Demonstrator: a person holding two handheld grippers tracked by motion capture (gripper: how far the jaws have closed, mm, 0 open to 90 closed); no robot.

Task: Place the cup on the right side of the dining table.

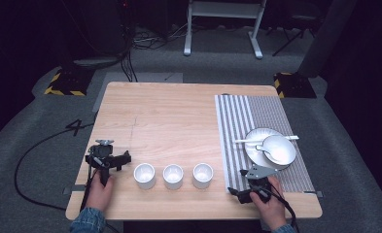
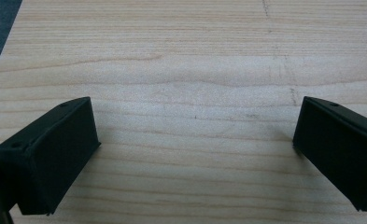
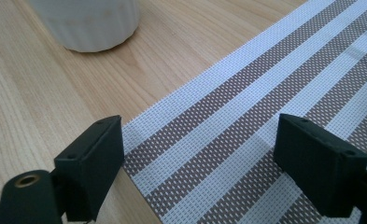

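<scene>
Dark room, pale wooden worktop (image 1: 169, 116), and three white cups (image 1: 173, 175) stand in a row along the near edge between the two hands. The right hand-held gripper (image 1: 251, 187) sits on the striped placemat (image 1: 237, 126), nearest cup (image 3: 85, 23) just to its left. The left hand-held gripper (image 1: 112, 160) sits just left of the row; both gape wide, holding nothing.

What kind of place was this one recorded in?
Probably a lab or studio set up for recording, not a home: a lone wooden table on grey carpet, cables trailing across the floor, and hazard-striped bases against a dark backdrop.
</scene>
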